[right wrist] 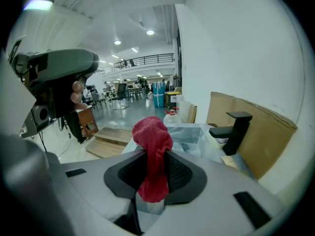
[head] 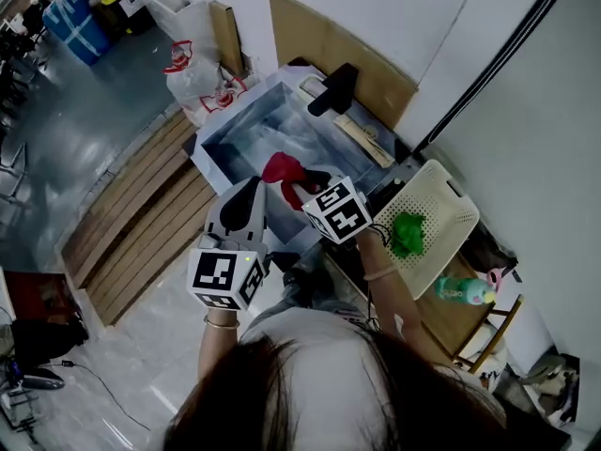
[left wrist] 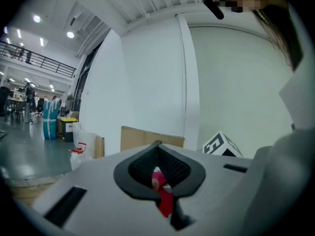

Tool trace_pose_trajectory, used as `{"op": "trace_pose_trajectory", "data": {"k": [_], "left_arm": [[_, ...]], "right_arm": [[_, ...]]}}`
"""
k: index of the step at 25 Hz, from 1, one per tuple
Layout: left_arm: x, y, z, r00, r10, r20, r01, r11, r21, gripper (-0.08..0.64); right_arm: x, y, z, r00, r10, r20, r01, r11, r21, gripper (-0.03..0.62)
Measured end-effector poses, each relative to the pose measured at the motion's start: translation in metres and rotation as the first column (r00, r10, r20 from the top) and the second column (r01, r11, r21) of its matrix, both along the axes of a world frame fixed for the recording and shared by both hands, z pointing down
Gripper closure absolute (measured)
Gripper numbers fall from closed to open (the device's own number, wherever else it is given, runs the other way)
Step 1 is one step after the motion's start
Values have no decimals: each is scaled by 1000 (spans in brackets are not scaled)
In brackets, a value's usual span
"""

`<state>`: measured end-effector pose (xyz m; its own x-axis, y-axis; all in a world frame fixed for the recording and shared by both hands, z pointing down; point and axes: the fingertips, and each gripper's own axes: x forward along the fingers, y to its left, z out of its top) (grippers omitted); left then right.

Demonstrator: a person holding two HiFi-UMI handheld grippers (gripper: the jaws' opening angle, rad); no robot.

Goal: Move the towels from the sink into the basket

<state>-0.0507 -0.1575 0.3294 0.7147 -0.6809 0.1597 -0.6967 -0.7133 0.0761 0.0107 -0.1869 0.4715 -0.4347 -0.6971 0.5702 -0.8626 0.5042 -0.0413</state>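
My right gripper [right wrist: 153, 154] is shut on a red towel [right wrist: 151, 146], which bunches above the jaws and hangs below them. In the head view this red towel [head: 285, 170] is lifted over the steel sink [head: 235, 130], with the right gripper [head: 300, 188] at its right side. Just left of the towel is my left gripper [head: 255, 188]. In its own view the left gripper [left wrist: 157, 146] has its jaw tips together, and a strip of red shows through the slit below them. The cream basket [head: 449, 212] stands right of the sink with a green towel [head: 407, 233] in it.
A black faucet [head: 333, 87] stands at the sink's far side, with cardboard [head: 324, 40] against the wall behind it. A green bottle [head: 462, 291] lies near the basket. White bags [head: 192, 73] sit left of the sink, and wooden steps [head: 141, 214] lie below on the floor.
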Motion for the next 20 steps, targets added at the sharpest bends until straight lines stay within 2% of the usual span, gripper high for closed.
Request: {"op": "trace_pose_trajectory", "data": {"k": [9,14,20], "left_arm": [[59,17,-5,989,150,-12,-150,989,18,543],[87,31,-5,972,233,-12,-233,972,17,544],[124,49,-5,942,335,-13,-334,942,15,543]], "right_arm": [[59,30,-17,989,146,6,-146,989,37,486],[92,52,-20,970,241,17,-242,969,42,486],[132,81,-18,935,353,15,-354,934,44,486]]}}
